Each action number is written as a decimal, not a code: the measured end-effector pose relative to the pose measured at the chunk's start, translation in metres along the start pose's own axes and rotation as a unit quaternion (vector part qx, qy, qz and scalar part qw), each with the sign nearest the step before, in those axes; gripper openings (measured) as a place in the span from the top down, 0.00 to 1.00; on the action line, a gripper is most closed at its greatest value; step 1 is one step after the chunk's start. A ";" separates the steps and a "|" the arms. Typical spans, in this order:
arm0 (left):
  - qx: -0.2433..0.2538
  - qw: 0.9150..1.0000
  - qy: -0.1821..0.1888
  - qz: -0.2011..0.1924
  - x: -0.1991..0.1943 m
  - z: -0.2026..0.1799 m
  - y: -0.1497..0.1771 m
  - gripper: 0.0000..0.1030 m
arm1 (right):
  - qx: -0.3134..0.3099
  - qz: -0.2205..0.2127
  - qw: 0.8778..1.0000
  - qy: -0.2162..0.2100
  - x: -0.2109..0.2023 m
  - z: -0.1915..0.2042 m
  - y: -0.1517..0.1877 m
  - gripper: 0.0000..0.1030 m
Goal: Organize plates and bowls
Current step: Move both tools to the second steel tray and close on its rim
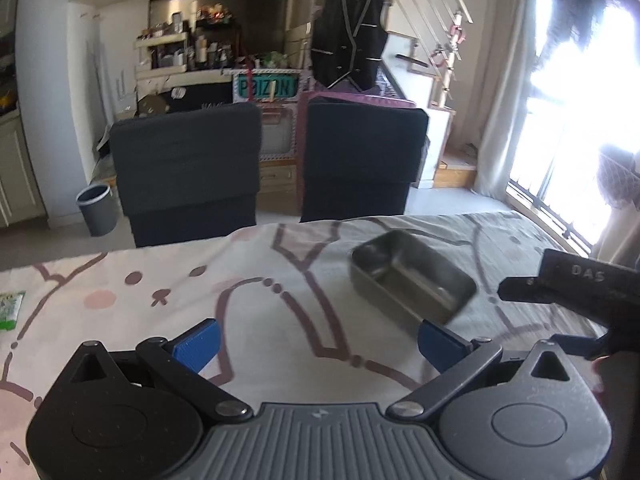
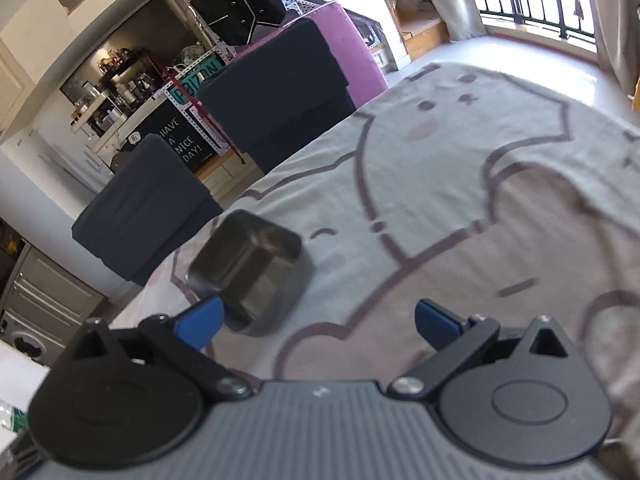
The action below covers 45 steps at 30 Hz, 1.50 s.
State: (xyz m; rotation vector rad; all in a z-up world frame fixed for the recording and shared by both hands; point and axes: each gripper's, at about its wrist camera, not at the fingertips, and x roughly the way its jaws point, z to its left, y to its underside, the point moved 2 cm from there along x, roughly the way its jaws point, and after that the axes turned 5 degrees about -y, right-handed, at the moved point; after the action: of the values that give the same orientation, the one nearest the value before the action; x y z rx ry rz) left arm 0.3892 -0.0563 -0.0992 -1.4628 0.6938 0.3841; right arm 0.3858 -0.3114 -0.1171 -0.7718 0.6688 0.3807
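a rectangular stainless-steel dish with rounded corners (image 1: 412,276) sits open side up on the worktop, which is covered by a pale cloth printed with cartoon cats in brown outline (image 1: 256,280). it is the only piece of tableware visible in either view; no plates or other bowls show, so where it is meant to go cannot be told from here.

the left tool (image 1: 318,342) hangs above the cloth with its blue-padded fingers (image 1: 198,340) spread wide apart and nothing between them. the steel dish lies ahead and slightly right of its gap, near the right pad but not touching it. at the right edge of that view the dark body of the right tool (image 1: 572,284) shows just beside the dish.

from the right wrist view, the right tool (image 2: 318,324) is likewise spread wide and empty, tilted so the room looks slanted. the dish (image 2: 250,268) lies ahead to the left of its gap, close to the left blue pad (image 2: 200,320), with no visible contact. the tilt probably suits an angled approach toward the dish's near wall, since a thin upright rim is the easiest part to pinch.

both views are a little blurred, which suggests the tools are in motion. the step in hand looks like reaching for the dish, and either tool could take it; i cannot tell which will. two dark fabric-covered chairs (image 1: 184,168) stand at the worktop's far edge, clear of the work.
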 end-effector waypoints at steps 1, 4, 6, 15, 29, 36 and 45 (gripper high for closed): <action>-0.007 1.000 -0.001 0.001 0.003 0.005 0.000 0.00 | 0.006 -0.005 1.000 -0.001 0.007 0.003 0.002 0.00; -0.030 1.000 -0.006 0.000 0.011 0.020 0.002 0.00 | 0.019 0.000 1.000 0.004 0.034 0.008 0.014 0.00; -0.044 0.999 -0.007 0.000 0.015 0.028 0.001 0.00 | 0.018 0.008 1.000 0.022 0.046 0.011 0.020 0.00; -0.069 0.997 0.020 -0.009 0.020 0.040 0.005 0.00 | -0.001 0.019 0.998 0.059 0.072 0.016 0.027 0.00; -0.096 0.992 0.075 0.034 0.030 0.032 0.008 0.14 | -0.149 0.055 0.987 0.018 0.059 0.019 0.015 0.95; -0.135 0.984 0.094 0.073 0.042 0.029 0.015 0.50 | -0.211 0.089 0.973 -0.017 0.048 0.024 0.015 0.96; -0.143 0.980 0.105 0.094 0.052 0.020 0.020 0.62 | -0.248 0.156 0.954 -0.072 0.038 0.022 0.019 0.95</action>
State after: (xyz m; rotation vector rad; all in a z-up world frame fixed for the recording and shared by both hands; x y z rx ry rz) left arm 0.4200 -0.0437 -0.1486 -1.7312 0.9811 0.4945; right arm 0.4132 -0.2795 -0.1408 -1.1037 0.5618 0.9090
